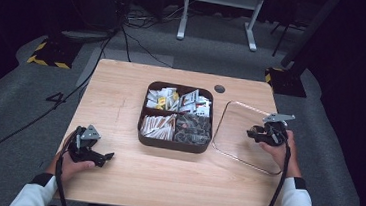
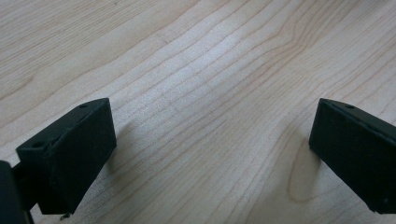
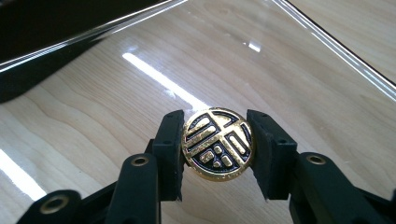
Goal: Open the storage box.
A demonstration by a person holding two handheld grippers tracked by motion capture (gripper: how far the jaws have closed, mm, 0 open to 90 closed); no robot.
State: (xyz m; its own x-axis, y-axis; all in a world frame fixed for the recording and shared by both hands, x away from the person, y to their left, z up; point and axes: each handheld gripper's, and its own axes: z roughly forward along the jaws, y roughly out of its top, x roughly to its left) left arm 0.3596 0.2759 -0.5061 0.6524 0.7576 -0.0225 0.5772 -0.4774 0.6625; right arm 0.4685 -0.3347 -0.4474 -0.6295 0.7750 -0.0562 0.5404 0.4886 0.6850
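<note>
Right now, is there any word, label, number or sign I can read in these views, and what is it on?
Round black disc held in the right gripper: a raised gold emblem of bars and blocks inside a ring, a sign rather than readable letters.
Packets in the brown divided tray: print on them is too small and blurred to read.
Clear lid, table: no text.

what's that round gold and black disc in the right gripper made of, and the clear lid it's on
The disc looks like metal: gold raised pattern with a grainy glint, glossy black infill like enamel, though plated plastic is possible. The clear lid looks like glossy acrylic or similar plastic, possibly glass: wood grain shows through and it mirrors light streaks.
</note>
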